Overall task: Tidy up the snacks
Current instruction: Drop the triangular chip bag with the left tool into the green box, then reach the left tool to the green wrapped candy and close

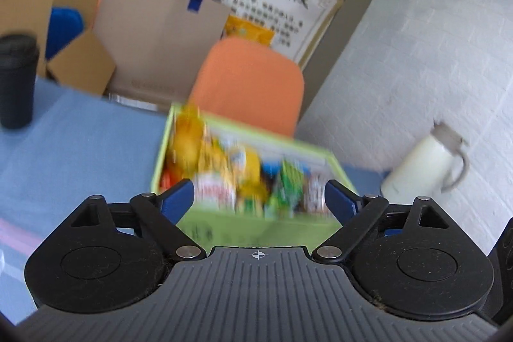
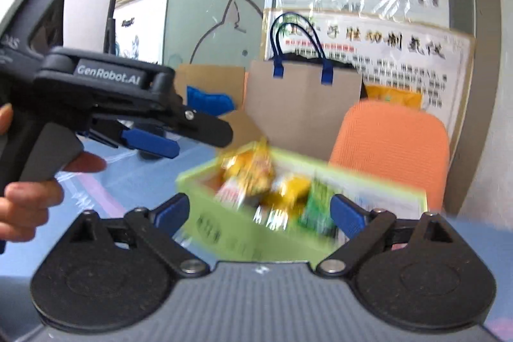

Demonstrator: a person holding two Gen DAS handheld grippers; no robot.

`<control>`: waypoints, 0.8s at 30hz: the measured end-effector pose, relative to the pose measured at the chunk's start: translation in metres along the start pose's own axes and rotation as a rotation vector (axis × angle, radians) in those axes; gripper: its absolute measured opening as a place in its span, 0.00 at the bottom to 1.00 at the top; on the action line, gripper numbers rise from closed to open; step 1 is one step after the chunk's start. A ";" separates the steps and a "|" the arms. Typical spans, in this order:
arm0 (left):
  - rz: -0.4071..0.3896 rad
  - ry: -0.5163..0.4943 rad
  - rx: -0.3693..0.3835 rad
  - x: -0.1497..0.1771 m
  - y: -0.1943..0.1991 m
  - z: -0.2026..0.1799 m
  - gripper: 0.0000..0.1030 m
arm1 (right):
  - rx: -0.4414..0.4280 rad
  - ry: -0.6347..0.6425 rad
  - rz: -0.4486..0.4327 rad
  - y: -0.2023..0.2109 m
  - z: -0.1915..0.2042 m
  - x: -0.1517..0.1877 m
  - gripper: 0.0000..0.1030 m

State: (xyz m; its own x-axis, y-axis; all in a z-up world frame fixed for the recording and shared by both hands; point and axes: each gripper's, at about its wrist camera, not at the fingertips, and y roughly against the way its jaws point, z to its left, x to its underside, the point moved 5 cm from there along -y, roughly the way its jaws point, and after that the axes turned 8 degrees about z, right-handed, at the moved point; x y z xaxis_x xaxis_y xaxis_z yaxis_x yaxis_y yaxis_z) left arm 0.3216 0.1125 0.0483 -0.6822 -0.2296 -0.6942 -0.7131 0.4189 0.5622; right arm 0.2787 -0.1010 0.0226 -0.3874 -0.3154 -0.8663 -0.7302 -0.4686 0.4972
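Your left gripper and right gripper, both spread wide and empty, hang above the light-green cardboard box crammed with bright foil snack packets at lower centre, so judging the packing done, you should next check for strays.

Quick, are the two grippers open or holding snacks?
Left gripper: open, holding nothing.
Right gripper: open, holding nothing; the green snack box sits beyond it.
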 end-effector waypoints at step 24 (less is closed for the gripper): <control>0.357 0.021 0.036 0.091 -0.046 -0.014 0.51 | -0.081 -0.001 0.289 -0.023 0.047 0.081 0.90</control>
State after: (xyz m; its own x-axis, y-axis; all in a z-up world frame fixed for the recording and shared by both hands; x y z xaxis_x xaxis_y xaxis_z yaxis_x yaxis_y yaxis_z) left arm 0.2903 0.0597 -0.0348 -0.8907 -0.0806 -0.4473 -0.4232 0.5061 0.7515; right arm 0.2377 -0.0768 -0.0615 -0.5731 -0.4447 -0.6883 -0.5423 -0.4238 0.7254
